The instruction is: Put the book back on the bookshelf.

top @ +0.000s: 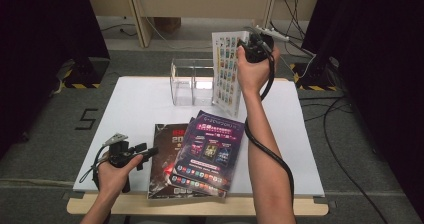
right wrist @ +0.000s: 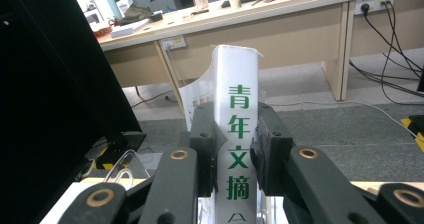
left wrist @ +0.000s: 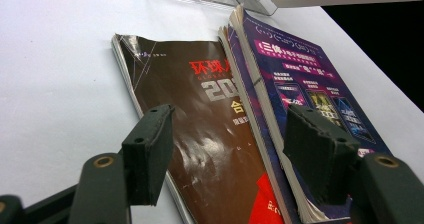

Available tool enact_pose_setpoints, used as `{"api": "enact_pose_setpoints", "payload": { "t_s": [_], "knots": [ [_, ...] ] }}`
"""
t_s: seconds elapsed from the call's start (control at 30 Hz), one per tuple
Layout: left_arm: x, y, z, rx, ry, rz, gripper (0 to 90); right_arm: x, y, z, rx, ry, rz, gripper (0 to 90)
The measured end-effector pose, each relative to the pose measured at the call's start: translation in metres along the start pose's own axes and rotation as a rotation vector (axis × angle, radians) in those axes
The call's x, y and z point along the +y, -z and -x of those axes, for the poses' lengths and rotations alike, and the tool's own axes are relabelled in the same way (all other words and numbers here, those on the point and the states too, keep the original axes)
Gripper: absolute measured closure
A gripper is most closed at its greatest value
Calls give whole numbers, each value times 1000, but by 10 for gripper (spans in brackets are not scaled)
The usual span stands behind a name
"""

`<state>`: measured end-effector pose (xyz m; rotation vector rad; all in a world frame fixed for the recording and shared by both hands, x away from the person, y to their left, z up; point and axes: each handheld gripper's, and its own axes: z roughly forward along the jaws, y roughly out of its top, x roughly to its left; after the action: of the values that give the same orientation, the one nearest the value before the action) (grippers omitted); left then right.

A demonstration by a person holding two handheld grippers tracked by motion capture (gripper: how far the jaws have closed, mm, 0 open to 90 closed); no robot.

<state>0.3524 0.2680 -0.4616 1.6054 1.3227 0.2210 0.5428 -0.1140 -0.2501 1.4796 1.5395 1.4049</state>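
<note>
Fingers of the left gripper (left wrist: 225,156) are standing apart, hovering low over the brown magazine (left wrist: 210,134) and purple magazine (top: 210,151) lying overlapped on the table (top: 135,104). Right gripper (right wrist: 235,149) is clamping the white magazine's (right wrist: 235,109) spine, holding it upright above the clear acrylic rack (top: 192,81).

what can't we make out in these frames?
- White magazine, high view: cover print too small to read; its far edge sits behind the right gripper and hand.
- Same magazine, right gripper view: its lower end is cut off by the frame edge.
- Brown magazine, left gripper view: title partly covered by the purple magazine.
- Clear box, high view: right wall behind the white magazine.
</note>
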Motion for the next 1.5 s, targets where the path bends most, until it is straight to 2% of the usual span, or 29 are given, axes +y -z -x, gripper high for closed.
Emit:
{"api": "enact_pose_setpoints", "payload": {
  "t_s": [0.57,0.83,1.03,1.2,1.3,1.5],
  "knots": [
    [-1,-3,-1,-4,7,-8,360,-3,-27,2,1,1,5,740],
    [-2,-1,-5,-1,10,-4,360,-7,-39,5,0,-10,31,740],
    [-2,-3,-5,-3,13,-6,360,-15,-46,10,18,20,49,739],
    [-3,-3,-6,-2,13,-3,360,-21,-40,9,26,76,56,736],
    [-3,-3,-6,-1,13,-3,360,-25,-31,10,31,119,65,735],
    [-4,-2,-5,1,9,-7,360,-40,-12,12,57,165,75,734]
  ]
}}
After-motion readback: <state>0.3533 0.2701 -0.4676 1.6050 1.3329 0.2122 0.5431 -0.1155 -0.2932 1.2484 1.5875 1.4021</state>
